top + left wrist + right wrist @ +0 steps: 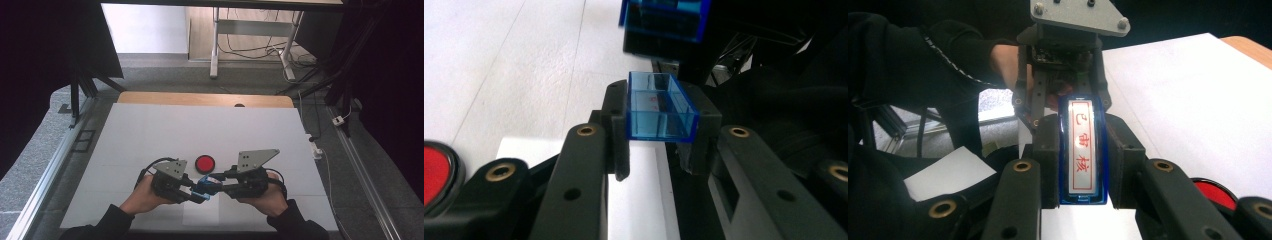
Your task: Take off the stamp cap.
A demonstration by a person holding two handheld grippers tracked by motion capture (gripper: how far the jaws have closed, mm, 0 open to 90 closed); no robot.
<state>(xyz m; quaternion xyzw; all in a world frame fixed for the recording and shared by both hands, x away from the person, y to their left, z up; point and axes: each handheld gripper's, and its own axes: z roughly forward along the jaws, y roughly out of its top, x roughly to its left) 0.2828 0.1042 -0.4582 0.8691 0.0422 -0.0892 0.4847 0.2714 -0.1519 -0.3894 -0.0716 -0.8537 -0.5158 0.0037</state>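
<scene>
Both grippers meet nose to nose near the table's front middle. My left gripper (198, 195) (663, 107) is shut on a clear blue open-topped cap (659, 112). Just beyond it in the left gripper view hangs a blue stamp (664, 17), close to the cap. My right gripper (216, 187) (1082, 150) is shut on that stamp (1082, 155), whose white face with red characters is turned toward its camera. The blue parts (203, 188) sit between the two gripper noses in the high view. A hand holds each gripper.
A red round disc (205, 163) (1215, 192) (434, 175) lies on the white table sheet (200, 130) just behind the grippers. A brighter white paper patch (200, 216) lies at the front edge. A wooden edge (200, 98) borders the far side.
</scene>
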